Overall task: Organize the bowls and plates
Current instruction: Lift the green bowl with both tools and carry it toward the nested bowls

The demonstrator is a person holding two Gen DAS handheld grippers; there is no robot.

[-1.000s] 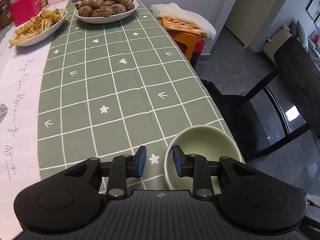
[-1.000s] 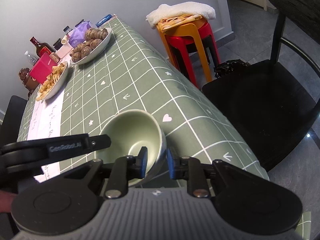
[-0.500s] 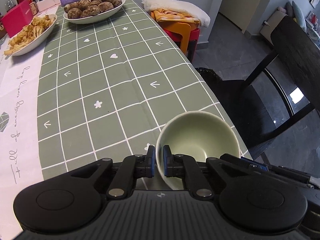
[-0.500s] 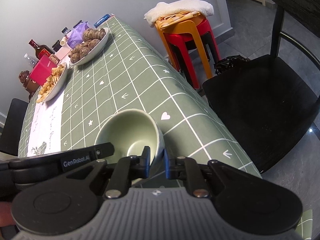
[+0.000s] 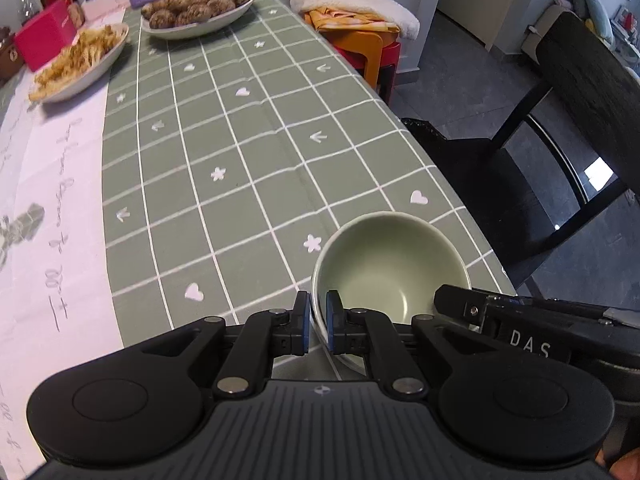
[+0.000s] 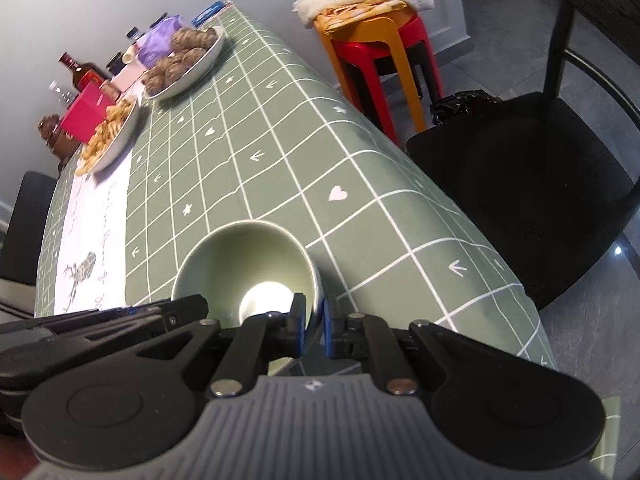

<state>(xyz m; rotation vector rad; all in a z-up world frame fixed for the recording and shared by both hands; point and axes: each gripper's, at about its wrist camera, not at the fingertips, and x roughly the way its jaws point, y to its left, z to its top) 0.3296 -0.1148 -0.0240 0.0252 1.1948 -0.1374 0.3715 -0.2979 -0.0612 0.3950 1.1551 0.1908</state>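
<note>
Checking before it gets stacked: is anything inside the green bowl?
The green bowl looks empty; its bare inside shows in both views. Only the near rim, pinched by the left hand-held gripper and right hand-held gripper, is covered.

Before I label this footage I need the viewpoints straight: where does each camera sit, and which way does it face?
Left wrist: rides the left gripper, looking along its fingers up the green checked tablecloth; its jaws pinch the green bowl at its left rim, and the right gripper's finger pokes in from the right.
Right wrist: rides the right gripper, facing the same way, clamped on the bowl's right rim; the left gripper enters at left.
Shared: bowl, two food plates, stacked stools, black chair.
</note>
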